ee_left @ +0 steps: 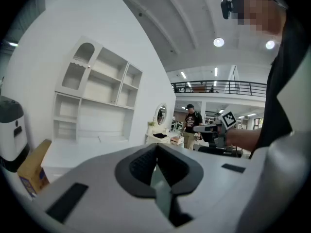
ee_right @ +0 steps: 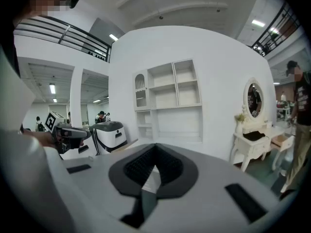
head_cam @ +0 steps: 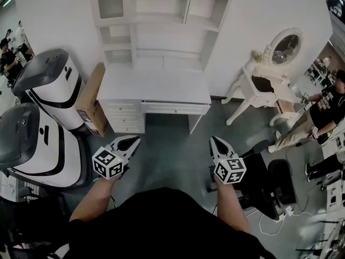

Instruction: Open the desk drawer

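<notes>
A white desk (head_cam: 156, 85) with a shelf hutch stands against the wall ahead. It has a wide drawer front (head_cam: 175, 108) under its top and a stack of small drawers (head_cam: 126, 120) at its left; all of them look closed. My left gripper (head_cam: 133, 140) and right gripper (head_cam: 214, 141) hover over the grey floor, well short of the desk, both pointing toward it. Each is shut with nothing between its jaws. The left gripper view shows the left gripper (ee_left: 156, 145) closed in front of the desk (ee_left: 73, 152). The right gripper view shows the right gripper (ee_right: 155, 147) closed below the hutch (ee_right: 170, 101).
Two white-and-black machines (head_cam: 51, 85) (head_cam: 32, 144) and a cardboard box (head_cam: 91, 101) crowd the desk's left side. A white vanity table with an oval mirror (head_cam: 269, 74) stands to the right, with a person (head_cam: 323, 112) beyond it. A black chair (head_cam: 269, 182) sits near my right arm.
</notes>
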Demonstrator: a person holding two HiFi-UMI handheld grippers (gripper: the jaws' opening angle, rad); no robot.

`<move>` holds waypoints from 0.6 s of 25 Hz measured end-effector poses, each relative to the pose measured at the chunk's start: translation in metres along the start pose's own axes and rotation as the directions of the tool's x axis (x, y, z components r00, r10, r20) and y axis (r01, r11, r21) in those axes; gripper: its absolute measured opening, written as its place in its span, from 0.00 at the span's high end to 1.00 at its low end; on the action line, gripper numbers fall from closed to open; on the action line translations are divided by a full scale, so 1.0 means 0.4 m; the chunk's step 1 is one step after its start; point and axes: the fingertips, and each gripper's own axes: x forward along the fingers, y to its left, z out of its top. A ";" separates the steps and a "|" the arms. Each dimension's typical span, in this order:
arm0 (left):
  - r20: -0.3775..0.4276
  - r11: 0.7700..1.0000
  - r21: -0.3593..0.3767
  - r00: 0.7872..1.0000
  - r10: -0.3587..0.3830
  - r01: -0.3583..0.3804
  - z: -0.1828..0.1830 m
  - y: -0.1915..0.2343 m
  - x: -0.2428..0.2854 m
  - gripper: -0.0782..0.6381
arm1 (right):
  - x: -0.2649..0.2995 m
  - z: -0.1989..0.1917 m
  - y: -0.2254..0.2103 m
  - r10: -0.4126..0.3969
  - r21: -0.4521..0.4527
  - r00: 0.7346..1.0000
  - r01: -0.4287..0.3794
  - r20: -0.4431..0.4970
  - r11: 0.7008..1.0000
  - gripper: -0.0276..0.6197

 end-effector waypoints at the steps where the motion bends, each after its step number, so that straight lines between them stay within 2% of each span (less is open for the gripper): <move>1: -0.006 1.000 0.002 1.000 -0.013 0.013 -0.005 -0.006 -0.001 0.88 | 0.001 0.003 0.014 0.003 -0.003 1.000 -0.003 0.003 1.000 0.96; 6: -0.016 0.999 -0.005 0.999 -0.046 0.046 -0.028 -0.010 -0.026 0.88 | 0.004 -0.007 0.078 0.016 -0.017 1.000 -0.016 -0.005 1.000 0.96; 15: -0.041 0.993 -0.074 0.995 -0.091 0.087 -0.104 0.024 -0.071 0.88 | 0.012 -0.051 0.134 -0.028 0.008 0.999 0.028 -0.043 1.000 0.96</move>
